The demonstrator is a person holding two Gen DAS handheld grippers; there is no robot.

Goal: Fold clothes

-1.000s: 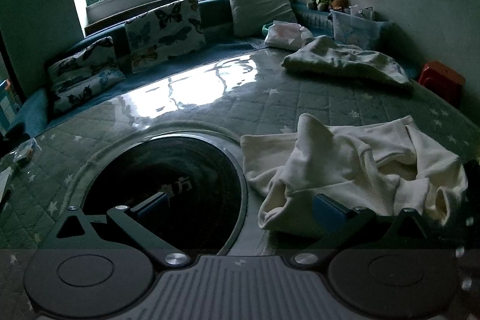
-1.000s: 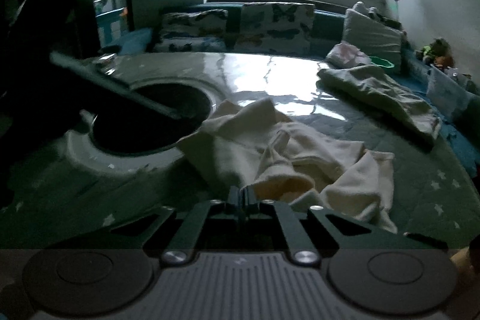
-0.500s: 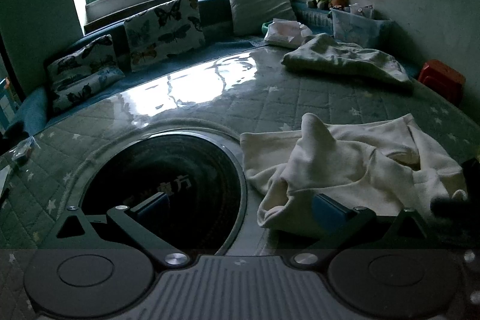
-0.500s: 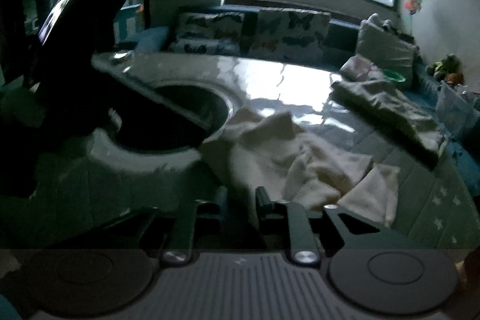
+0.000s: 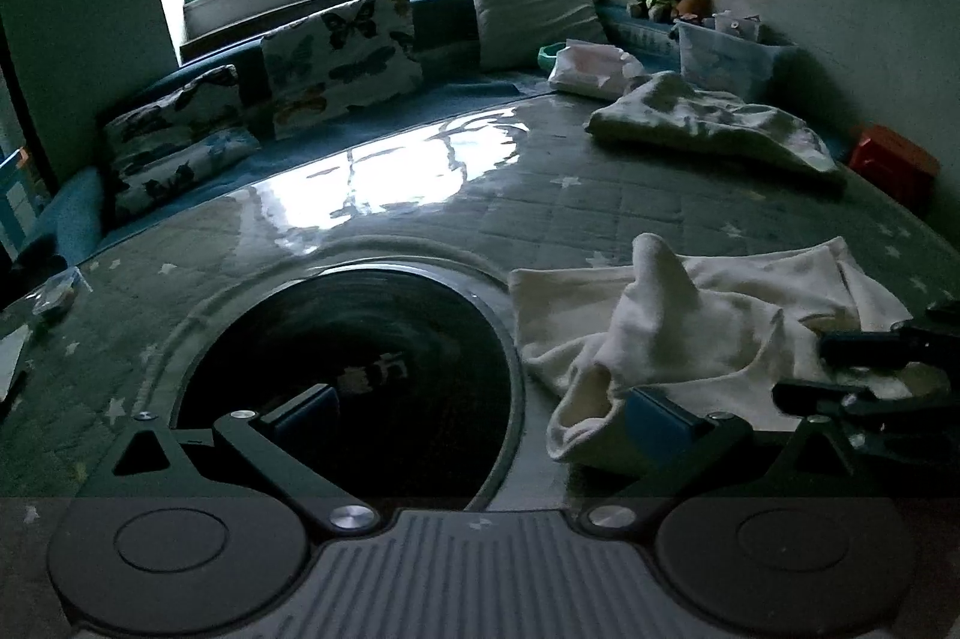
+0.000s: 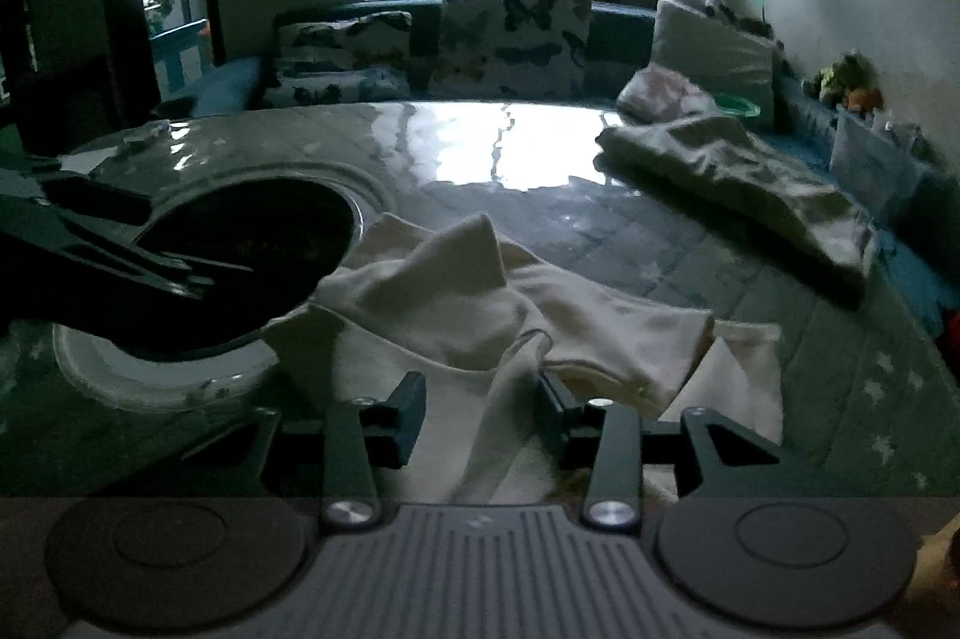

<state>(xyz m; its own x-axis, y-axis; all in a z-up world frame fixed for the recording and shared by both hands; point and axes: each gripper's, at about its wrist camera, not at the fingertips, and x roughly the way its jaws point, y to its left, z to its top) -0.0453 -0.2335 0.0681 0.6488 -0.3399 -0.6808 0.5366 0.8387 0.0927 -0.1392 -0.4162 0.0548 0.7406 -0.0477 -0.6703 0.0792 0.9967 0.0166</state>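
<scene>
A: Where does the cream garment (image 6: 480,291) lie?
B: Crumpled on the quilted table cover (image 5: 600,201), its near-left edge touching the rim of the dark round inset (image 5: 348,369).
A: Left gripper (image 5: 480,411)?
B: Fingers spread wide; one tip over the inset, the other at the garment's edge.
A: Right gripper (image 6: 480,405)?
B: Fingers parted, a ridge of cloth between them, not pinched. A second, greyish garment (image 6: 738,177) lies well beyond the inset.
</scene>
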